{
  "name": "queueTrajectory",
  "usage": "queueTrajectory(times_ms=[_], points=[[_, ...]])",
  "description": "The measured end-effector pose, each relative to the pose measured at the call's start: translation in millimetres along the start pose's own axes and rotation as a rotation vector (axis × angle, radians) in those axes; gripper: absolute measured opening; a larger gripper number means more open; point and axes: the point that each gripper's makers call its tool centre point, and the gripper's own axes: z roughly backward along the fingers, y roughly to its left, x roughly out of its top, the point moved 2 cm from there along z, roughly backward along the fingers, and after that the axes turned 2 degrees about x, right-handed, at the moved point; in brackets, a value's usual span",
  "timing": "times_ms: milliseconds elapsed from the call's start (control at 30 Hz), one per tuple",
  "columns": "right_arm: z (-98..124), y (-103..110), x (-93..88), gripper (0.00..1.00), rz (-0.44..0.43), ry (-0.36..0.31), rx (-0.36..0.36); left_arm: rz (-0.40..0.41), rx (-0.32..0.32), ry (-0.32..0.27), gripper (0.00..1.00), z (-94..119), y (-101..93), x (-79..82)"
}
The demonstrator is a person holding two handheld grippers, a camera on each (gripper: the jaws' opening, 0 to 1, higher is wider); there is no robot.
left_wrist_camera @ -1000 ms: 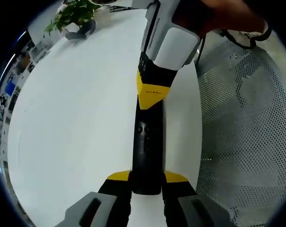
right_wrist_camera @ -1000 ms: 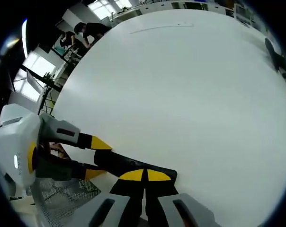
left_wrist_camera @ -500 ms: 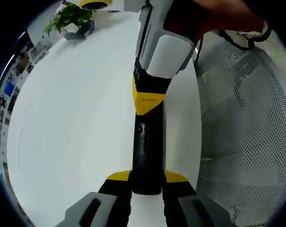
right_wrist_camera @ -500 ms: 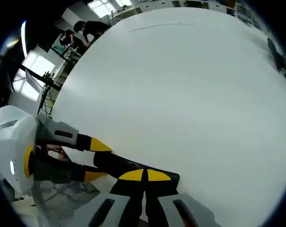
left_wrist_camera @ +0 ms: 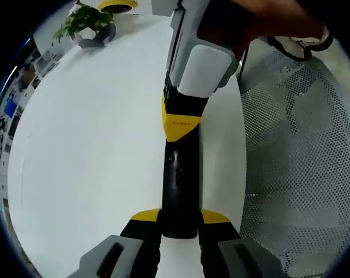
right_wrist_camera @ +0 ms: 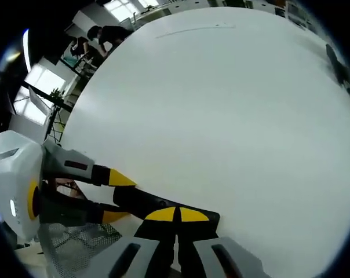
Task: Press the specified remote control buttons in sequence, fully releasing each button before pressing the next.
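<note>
A black remote control point(left_wrist_camera: 179, 188) lies lengthwise between the jaws of my left gripper point(left_wrist_camera: 179, 222), which is shut on its near end. My right gripper point(left_wrist_camera: 180, 124) comes down from the top of the left gripper view, its yellow tips shut together and resting on the remote's far half, just above its small buttons. In the right gripper view my right gripper point(right_wrist_camera: 176, 215) is shut, with the remote point(right_wrist_camera: 141, 201) under its tips. My left gripper point(right_wrist_camera: 116, 197) holds the remote there from the left. A hand grips the right gripper's body.
The remote hangs over a white table point(left_wrist_camera: 94, 150) near its edge. A perforated metal mesh point(left_wrist_camera: 296, 168) lies to the right of the table. A potted plant point(left_wrist_camera: 87, 20) and a yellow thing point(left_wrist_camera: 114, 6) stand at the far end. A dark object point(right_wrist_camera: 339, 70) lies far right. People point(right_wrist_camera: 102, 37) are beyond the table.
The right gripper has shifted slightly to the left over the remote, its tips staying on it. The left gripper's hold is unchanged.
</note>
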Motion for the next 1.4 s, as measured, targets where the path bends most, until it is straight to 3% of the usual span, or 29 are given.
queueTrajectory(times_ms=[433,667,1000,1400], points=[[2.0,-2.5,0.0,0.00,-0.068,-0.036,0.043,-0.002,-0.001,-0.001,0.24,-0.1,0.1,-0.2],[4.3,1.9,-3.0,0.00,-0.036,-0.076,0.029,0.000,0.008,0.004,0.24,0.0,-0.3,-0.1],[3.8,11.9,-11.7,0.00,-0.016,-0.043,0.039,0.008,0.016,-0.018,0.24,-0.1,-0.4,-0.9],[1.9,15.9,-8.9,0.00,0.014,-0.030,0.033,0.010,0.014,-0.027,0.24,0.2,-0.5,-0.9]])
